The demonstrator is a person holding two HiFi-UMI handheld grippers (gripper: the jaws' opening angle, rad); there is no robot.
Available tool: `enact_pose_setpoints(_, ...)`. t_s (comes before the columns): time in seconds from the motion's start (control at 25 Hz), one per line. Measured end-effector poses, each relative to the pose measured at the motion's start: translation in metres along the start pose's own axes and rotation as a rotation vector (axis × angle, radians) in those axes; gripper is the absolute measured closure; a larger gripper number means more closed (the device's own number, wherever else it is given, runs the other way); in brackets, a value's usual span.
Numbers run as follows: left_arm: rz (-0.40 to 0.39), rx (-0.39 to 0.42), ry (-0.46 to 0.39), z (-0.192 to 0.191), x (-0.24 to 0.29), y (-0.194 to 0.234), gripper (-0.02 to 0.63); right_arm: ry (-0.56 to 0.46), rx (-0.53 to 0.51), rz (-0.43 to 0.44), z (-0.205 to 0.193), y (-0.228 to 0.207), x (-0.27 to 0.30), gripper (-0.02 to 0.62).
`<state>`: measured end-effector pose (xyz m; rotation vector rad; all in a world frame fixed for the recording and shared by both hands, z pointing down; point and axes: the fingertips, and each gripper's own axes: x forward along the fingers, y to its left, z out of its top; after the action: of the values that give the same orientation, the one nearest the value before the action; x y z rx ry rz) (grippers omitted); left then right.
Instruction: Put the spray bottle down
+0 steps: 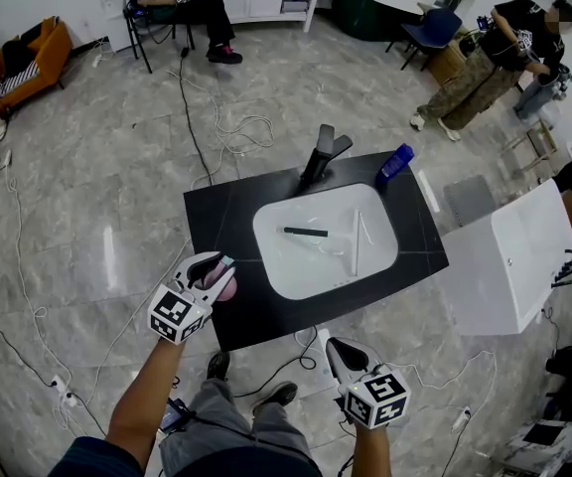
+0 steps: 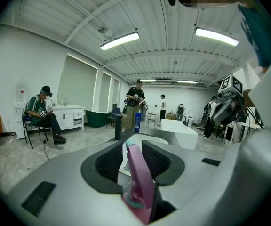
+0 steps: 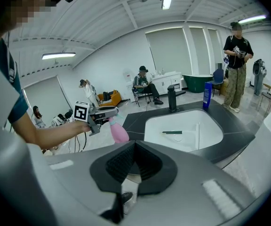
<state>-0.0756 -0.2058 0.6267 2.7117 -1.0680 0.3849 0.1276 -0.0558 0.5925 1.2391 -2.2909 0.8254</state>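
Holding the spray bottle (image 3: 118,131) by its top, the left tool (image 1: 216,264) pinches it near the front left corner of the black bench (image 1: 216,222). The right tool (image 3: 135,146) is pressed together with nothing in it. It sits low in front of the bench, well apart from the bottle.

What could go wrong? The bottle is close to the edge of the bench. If the tool lets go when the bottom is not flat on the bench, the bottle could tip over, roll off and fall on the floor (image 1: 97,167). The bottle also hangs a bit tilted, so it could land on 1 edge and wobble. The hold looks thin too. Only the narrow top is between the jaws, and a gap shows on 1 side of it, so it could slip out too soon. The white sink (image 1: 278,256) is near, so a push too far that way could drop the bottle in.

The left gripper view shows the pink top between the 2 pads, but not the round body below. The right gripper view shows the bottle from the side, hanging under the left tool. But the right tool covers the bottom there, so I cannot tell if the bottle touches the bench. The head view shows from above where the bottle is over the bench.
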Motion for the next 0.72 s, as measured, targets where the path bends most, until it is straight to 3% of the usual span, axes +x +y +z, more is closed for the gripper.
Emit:
enact_pose_setpoints(0.24, -0.038, 0.007, 0.015, 0.0017, 0.0035, -0.008, 0.449, -0.008, -0.002, -0.002, 0.0031, 0.0004, -0.0046, 0.586)
enact_pose_setpoints(0.72, -0.033, 0.01, 0.013, 0.0082, -0.0012, -0.0057, 0.379, -0.008, 0.002, 0.002, 0.0013, 0.0054, -0.0086, 0.585)
